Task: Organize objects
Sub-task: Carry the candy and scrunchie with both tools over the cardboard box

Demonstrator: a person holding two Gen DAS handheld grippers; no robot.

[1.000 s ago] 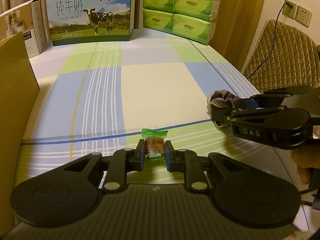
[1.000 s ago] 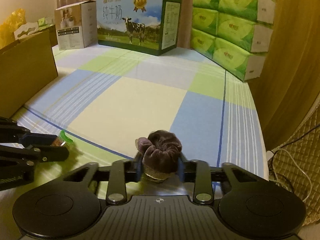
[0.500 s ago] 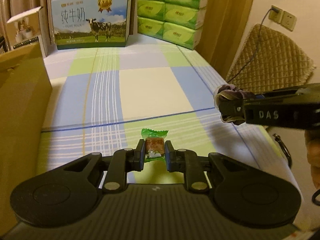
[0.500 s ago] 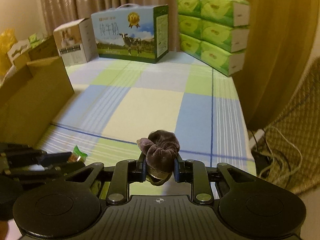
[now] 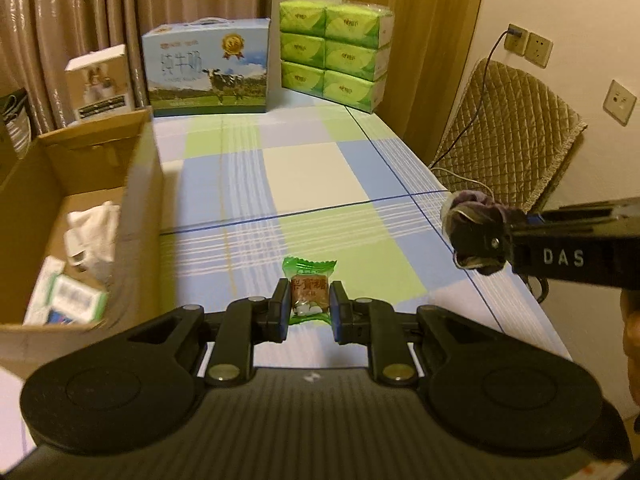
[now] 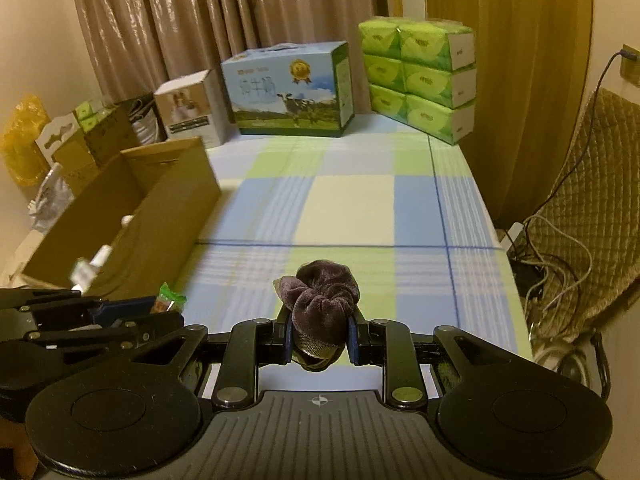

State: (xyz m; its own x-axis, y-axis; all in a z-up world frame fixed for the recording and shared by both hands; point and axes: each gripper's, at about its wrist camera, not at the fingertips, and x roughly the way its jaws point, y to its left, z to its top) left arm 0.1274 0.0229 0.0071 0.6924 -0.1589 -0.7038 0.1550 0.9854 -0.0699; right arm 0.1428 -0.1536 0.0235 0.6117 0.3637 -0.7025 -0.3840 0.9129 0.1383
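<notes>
While both grippers hang above the checked cloth (image 5: 312,168), each is clenched on its own small load. Seen from the left wrist camera, the left gripper (image 5: 309,309) has its two pads pressed against the sides of a candy (image 5: 309,289) in a green wrapper, the frilled wrapper end sticking up toward 12 o'clock past the fingertips. From the right wrist camera the right gripper (image 6: 319,338) squeezes a dark brown velvet scrunchie (image 6: 320,304), which bulges above the jaws and sags a little below them.

The two tools sit near each other but apart. From the left camera the right gripper comes in at 3 o'clock, side-on, with the scrunchie bunched at its tip. From the right camera the left gripper lies at 9 o'clock, the candy's green frill showing at its front end.

Farther out, an open cardboard box (image 5: 148,184) stands on the cloth at 9 to 10 o'clock of the left gripper. Inside it lie a white crumpled thing (image 5: 94,232) and small green-and-white packs (image 5: 74,300), blurred. At 12 o'clock, along the far edge in front of the curtain (image 6: 192,20), stand a milk carton (image 5: 208,74) printed with a cow, a smaller white box (image 5: 102,80) to its left, and stacked green tissue packs (image 5: 336,54) to its right. At 2 o'clock a quilted chair (image 5: 516,136) stands off the table with a cable (image 5: 480,80) running up to a wall socket (image 5: 516,38).
</notes>
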